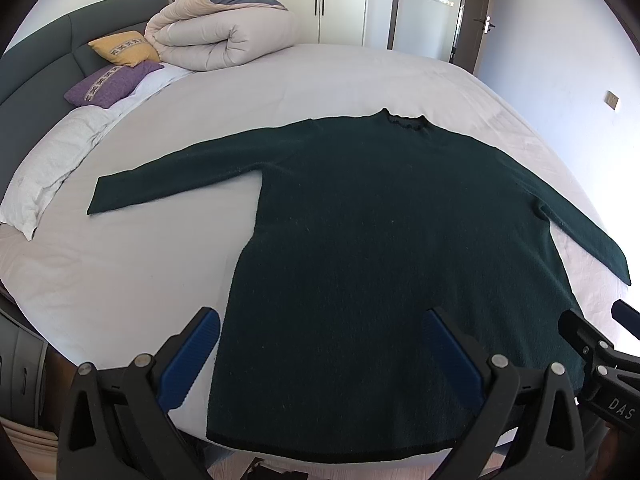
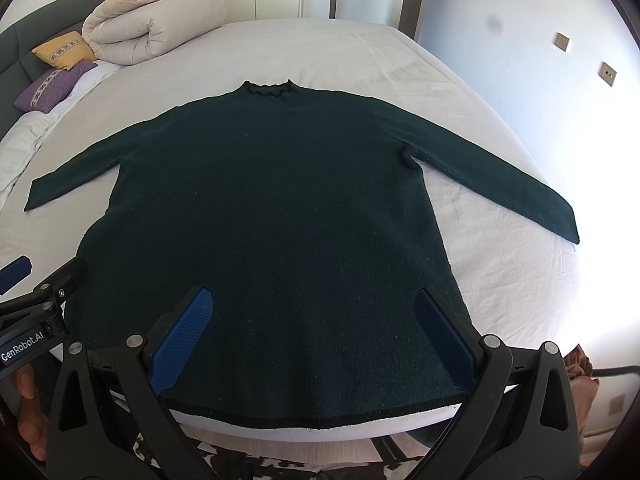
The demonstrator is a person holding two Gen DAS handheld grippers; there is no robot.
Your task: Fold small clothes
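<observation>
The sweater (image 2: 272, 208) lies flat on the bed (image 2: 320, 48), both sleeves spread, so no fold is made yet. The left gripper (image 1: 320, 356) and right gripper (image 2: 316, 340) hover wide apart and empty above its hem.

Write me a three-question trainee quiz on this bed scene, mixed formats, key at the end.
1. True or false: the dark green sweater lies spread flat on the bed with both sleeves out to the sides.
2. Multiple choice: the left gripper and right gripper are A) both open, B) both shut, C) one of each.
3. Fill in: the yellow cushion lies beside a ___ cushion.

Key: 1 true; 2 A; 3 purple.
</observation>
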